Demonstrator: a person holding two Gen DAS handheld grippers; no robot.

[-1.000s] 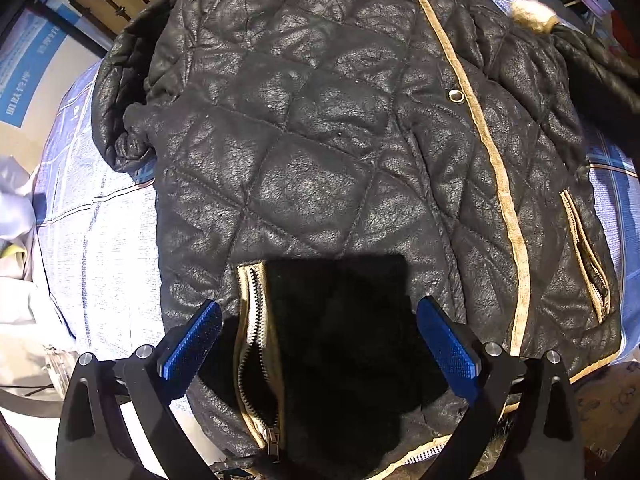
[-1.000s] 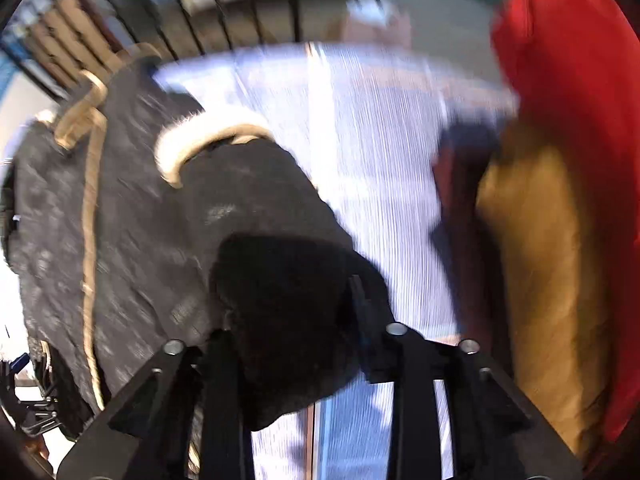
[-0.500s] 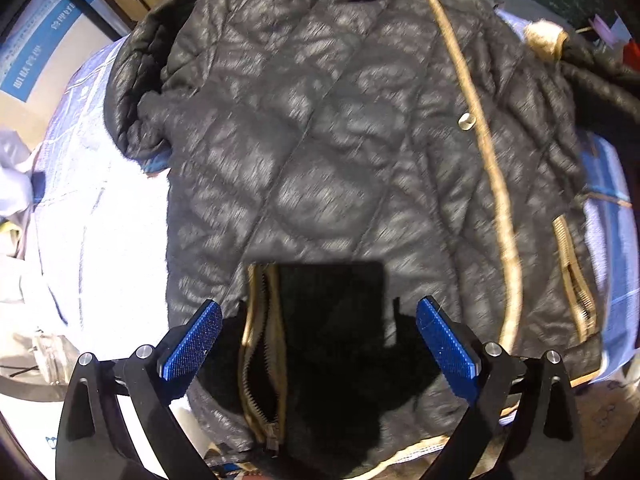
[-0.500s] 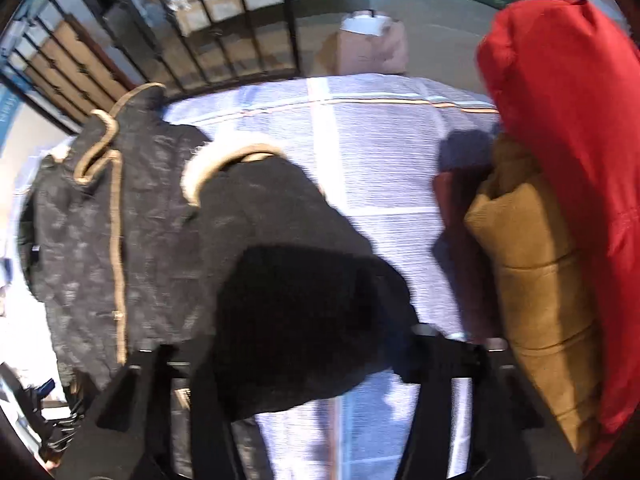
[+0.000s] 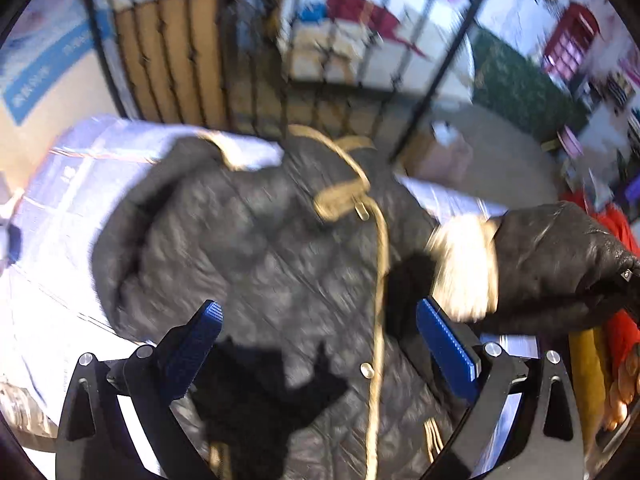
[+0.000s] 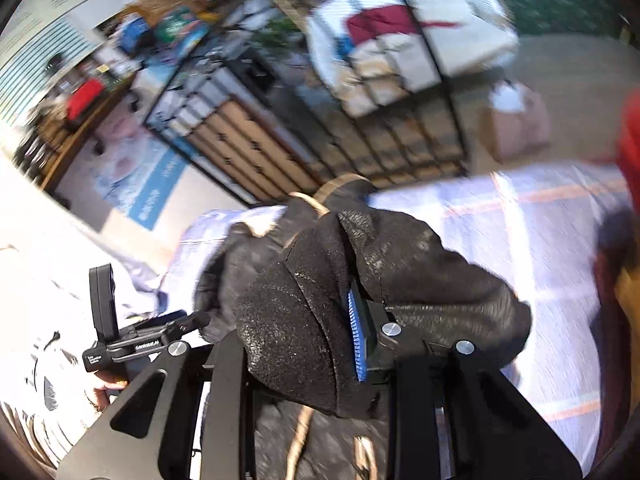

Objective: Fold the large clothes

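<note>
A black quilted jacket with tan trim lies front-up on the pale checked cover. My left gripper hovers above the jacket's chest, open, its blue pads wide apart with nothing between them. It also shows in the right wrist view as the left gripper, held by a hand. My right gripper holds the jacket's sleeve lifted off the cover. Its jaws are closing, and one blue pad presses the bunched fabric. The sleeve's fur cuff hangs over the jacket's right side.
A red garment and a mustard folded piece sit at the cover's right edge. A black metal railing runs behind the far edge, with a paper bag on the floor beyond it.
Both grippers have risen and tipped up, so the room behind now shows. The left one has left the hem and zipper. The right one has lifted the sleeve over the jacket.
</note>
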